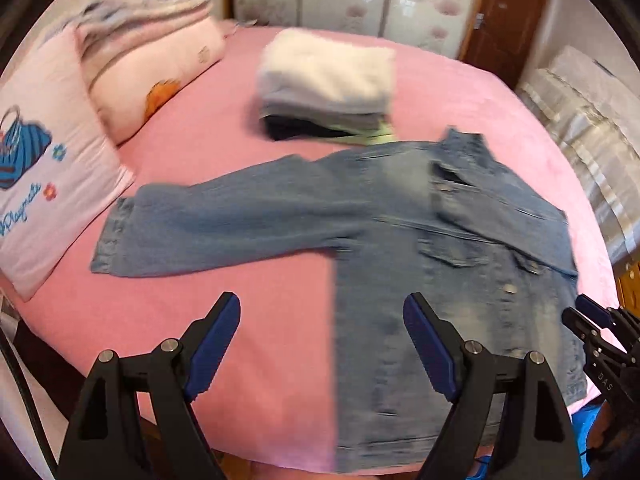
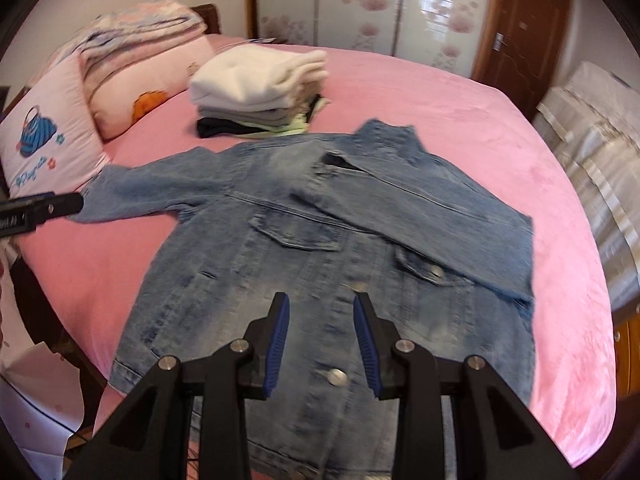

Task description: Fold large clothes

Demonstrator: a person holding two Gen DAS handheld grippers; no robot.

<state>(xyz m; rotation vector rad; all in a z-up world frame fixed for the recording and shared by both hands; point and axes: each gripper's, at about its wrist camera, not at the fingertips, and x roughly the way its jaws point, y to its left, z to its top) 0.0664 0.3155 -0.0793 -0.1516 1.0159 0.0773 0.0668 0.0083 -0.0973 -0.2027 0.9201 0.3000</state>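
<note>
A blue denim jacket [image 1: 420,232] lies front-up on the pink bed [image 1: 240,320]. Its left sleeve [image 1: 208,224] stretches out flat to the left. Its right sleeve [image 2: 420,216] is folded across the chest. My left gripper [image 1: 322,312] is wide open and empty, hovering above the bed near the jacket's lower left edge. My right gripper [image 2: 321,304] is partly open and empty, above the jacket's [image 2: 320,248] lower front near the button line. The right gripper also shows at the right edge of the left wrist view [image 1: 588,316].
A stack of folded clothes [image 1: 328,88] with a white item on top sits behind the jacket, also in the right wrist view [image 2: 256,92]. Pillows [image 1: 52,168] and a folded quilt [image 1: 140,20] lie at the left. A wardrobe [image 2: 360,8] and door stand behind the bed.
</note>
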